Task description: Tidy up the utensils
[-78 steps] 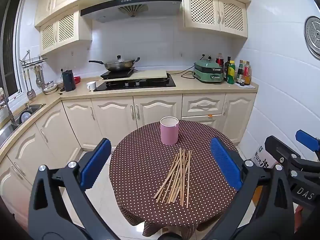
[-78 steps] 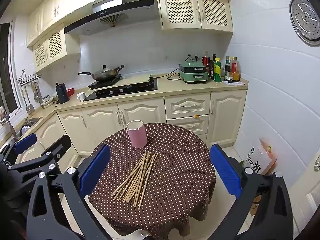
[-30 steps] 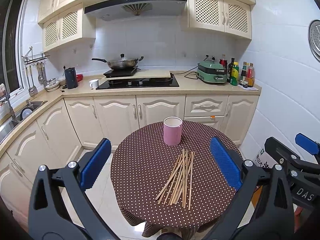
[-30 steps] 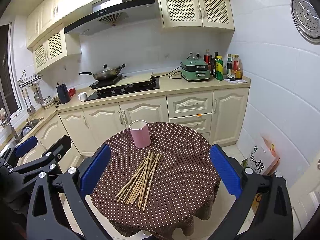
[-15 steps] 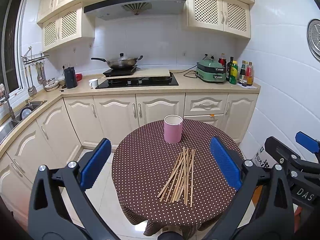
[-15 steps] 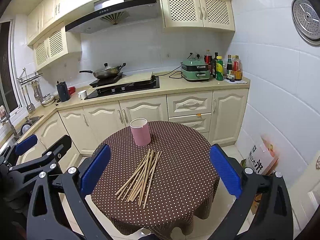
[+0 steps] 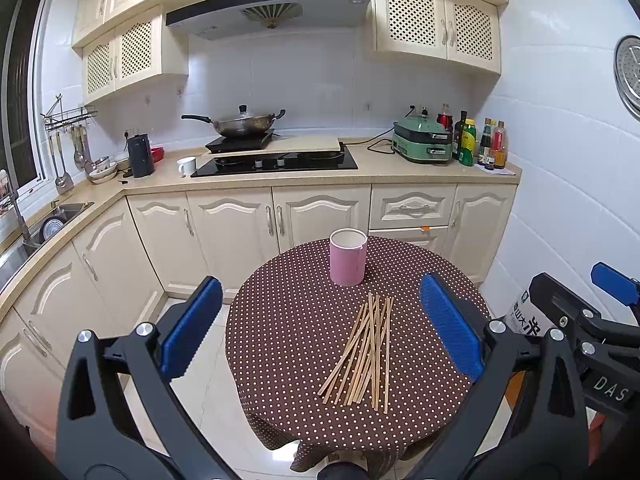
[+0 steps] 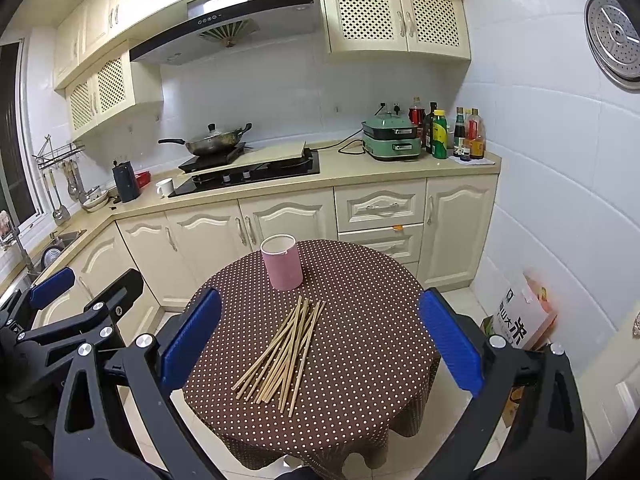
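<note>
1. Left gripper [image 7: 320, 324]: jaws spread wide, nothing between the blue pads, held above and short of the round table [image 7: 288, 344].
2. Right gripper [image 8: 320, 340]: likewise wide apart and empty; its lower frame is cut off by the picture edge.
3. Chopsticks [image 7: 362, 354]: a loose, overlapping bundle lying flat on the dotted cloth (exact count cannot be made out).
4. Pink cup [image 7: 348, 257]: upright, just beyond the far tips of the chopsticks, apart from them; its inside is hidden by the rim.
5. Table legs: concealed under the cloth.
</note>
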Motion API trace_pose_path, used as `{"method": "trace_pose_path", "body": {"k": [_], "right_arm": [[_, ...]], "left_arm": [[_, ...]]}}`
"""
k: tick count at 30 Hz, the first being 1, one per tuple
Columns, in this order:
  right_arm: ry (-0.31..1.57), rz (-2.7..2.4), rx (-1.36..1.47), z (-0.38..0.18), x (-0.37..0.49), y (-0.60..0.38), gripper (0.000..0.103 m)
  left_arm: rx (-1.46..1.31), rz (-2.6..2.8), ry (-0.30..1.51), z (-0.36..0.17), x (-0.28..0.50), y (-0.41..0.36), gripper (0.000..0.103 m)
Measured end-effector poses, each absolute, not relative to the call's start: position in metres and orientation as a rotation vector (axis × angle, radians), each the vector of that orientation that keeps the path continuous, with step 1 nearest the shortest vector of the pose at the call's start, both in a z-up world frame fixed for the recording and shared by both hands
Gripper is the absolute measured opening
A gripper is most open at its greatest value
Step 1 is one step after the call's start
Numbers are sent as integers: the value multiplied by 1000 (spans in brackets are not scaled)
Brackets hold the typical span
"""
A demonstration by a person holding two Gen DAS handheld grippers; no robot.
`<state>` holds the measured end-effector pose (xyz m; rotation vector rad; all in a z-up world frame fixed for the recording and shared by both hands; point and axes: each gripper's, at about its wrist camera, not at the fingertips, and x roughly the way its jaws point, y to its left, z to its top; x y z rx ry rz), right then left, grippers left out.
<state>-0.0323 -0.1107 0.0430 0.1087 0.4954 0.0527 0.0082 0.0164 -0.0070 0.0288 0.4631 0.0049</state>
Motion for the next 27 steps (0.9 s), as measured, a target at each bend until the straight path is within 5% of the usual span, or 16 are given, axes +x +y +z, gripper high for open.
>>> {"method": "trace_pose_path", "body": {"k": [27], "right_arm": [[548,53,122,31,-19,-120,96]], "left_arm": [[31,-15,520,-19,24,3,97]]}}
